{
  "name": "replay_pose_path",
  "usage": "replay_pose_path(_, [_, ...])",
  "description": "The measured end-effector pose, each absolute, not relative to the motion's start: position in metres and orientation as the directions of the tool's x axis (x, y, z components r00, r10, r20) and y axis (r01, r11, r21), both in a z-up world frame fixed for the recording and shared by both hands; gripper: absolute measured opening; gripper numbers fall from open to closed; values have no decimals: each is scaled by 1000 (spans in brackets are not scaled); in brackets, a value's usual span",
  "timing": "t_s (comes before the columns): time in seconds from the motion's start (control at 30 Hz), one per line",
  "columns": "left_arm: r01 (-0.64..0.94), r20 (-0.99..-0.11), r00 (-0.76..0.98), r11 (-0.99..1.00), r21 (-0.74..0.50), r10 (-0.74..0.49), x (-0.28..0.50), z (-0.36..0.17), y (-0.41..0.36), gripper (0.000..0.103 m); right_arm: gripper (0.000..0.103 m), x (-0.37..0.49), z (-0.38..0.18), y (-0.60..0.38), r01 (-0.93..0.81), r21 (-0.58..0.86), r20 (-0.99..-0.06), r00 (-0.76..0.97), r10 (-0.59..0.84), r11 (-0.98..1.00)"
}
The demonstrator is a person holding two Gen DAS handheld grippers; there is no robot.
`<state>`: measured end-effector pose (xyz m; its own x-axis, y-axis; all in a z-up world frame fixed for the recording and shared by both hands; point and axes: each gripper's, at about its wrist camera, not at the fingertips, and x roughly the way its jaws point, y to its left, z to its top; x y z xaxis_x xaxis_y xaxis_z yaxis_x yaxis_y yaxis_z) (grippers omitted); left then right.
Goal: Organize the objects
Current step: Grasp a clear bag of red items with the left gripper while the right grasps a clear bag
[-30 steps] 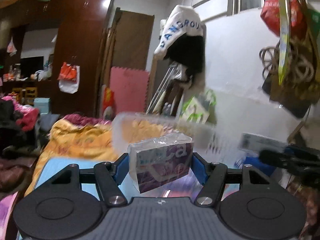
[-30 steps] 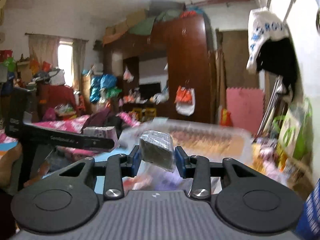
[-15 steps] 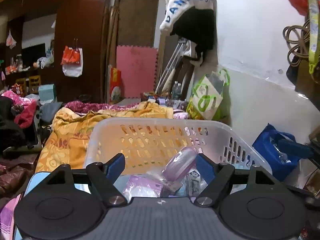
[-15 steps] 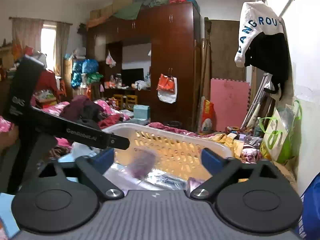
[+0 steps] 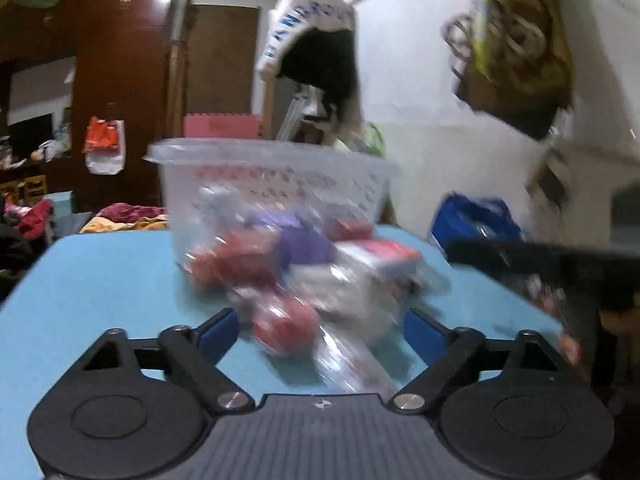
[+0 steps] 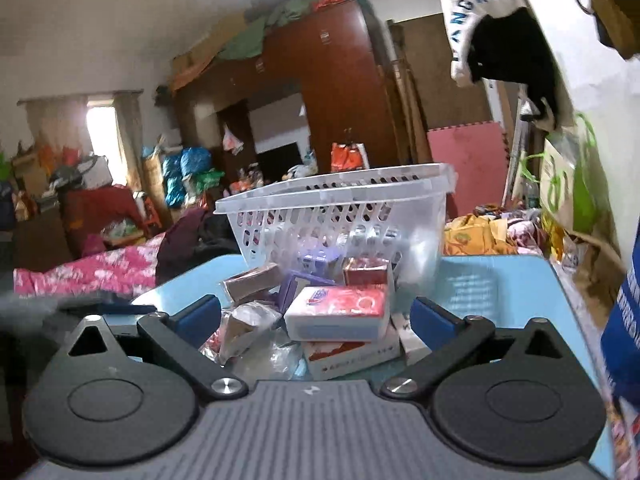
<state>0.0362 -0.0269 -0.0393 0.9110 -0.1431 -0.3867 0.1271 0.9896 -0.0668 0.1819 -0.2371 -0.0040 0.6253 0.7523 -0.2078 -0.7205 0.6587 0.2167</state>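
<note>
Both my grippers are low over the light blue table (image 6: 496,280) now, and the pile of small packets sits right in front of them, heaped against the near side of the white perforated basket (image 6: 344,208). My right gripper (image 6: 316,316) has its jaws spread wide, with nothing pressed between the blue pads; a red and white box (image 6: 340,312) lies flat on top of the pile in the gap, touching neither pad as far as I can see. Under it there's another red and white carton (image 6: 352,354), to its left a crinkled clear-wrapped packet (image 6: 248,328), behind that a brown box (image 6: 252,280), a purple box (image 6: 304,284) and a red box (image 6: 366,270) leaning against the basket wall. More items show through the basket's holes, but I can't tell what they are. My left gripper (image 5: 316,332) has just been opening its jaws and they stand well apart, gripping nothing; the view is badly smeared, so I make out only a round red packet (image 5: 284,326) and clear wrapping between the pads, with red and purple shapes beyond, up to the basket (image 5: 276,172). At the right edge of that view a dark bar, the other gripper's body I think, crosses over the table.
</note>
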Motion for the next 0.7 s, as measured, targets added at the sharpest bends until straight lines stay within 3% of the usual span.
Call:
replay_pose_path(0.1, [109, -395, 913, 994, -8, -103, 40, -47, -39, 74, 103, 181, -4, -226, -739, 213, -228, 598, 768, 639])
replay_pose_path(0.17, [120, -408, 906, 993, -2, -110, 42, -54, -39, 41, 103, 182, -3, -214, -765, 210, -246, 561, 791, 608])
replay_pose_path(0.27, [119, -398, 911, 993, 5, -107, 35, -53, -33, 41, 95, 177, -11, -198, -786, 203, -280, 525, 804, 584])
replay_pose_path(0.33, [100, -385, 919, 995, 28, -82, 28, -54, -29, 40, 82, 178, -15, -186, -790, 203, -304, 511, 804, 579])
replay_pose_path(0.5, [102, -377, 922, 994, 26, -85, 21, -55, -17, 41, 71, 182, -20, -168, -780, 193, -352, 511, 784, 595])
replay_pose_path(0.63, [115, -370, 925, 992, 44, -91, 21, -58, -19, 46, 38, 178, -27, -167, -763, 156, -363, 546, 755, 627])
replay_pose_path(0.67, [112, -368, 926, 993, 47, -88, 20, -59, -20, 45, 35, 176, -27, -171, -764, 157, -358, 546, 757, 625])
replay_pose_path(0.7, [113, -367, 926, 993, 46, -88, 20, -58, -20, 43, 26, 173, -26, -176, -768, 158, -343, 546, 764, 620])
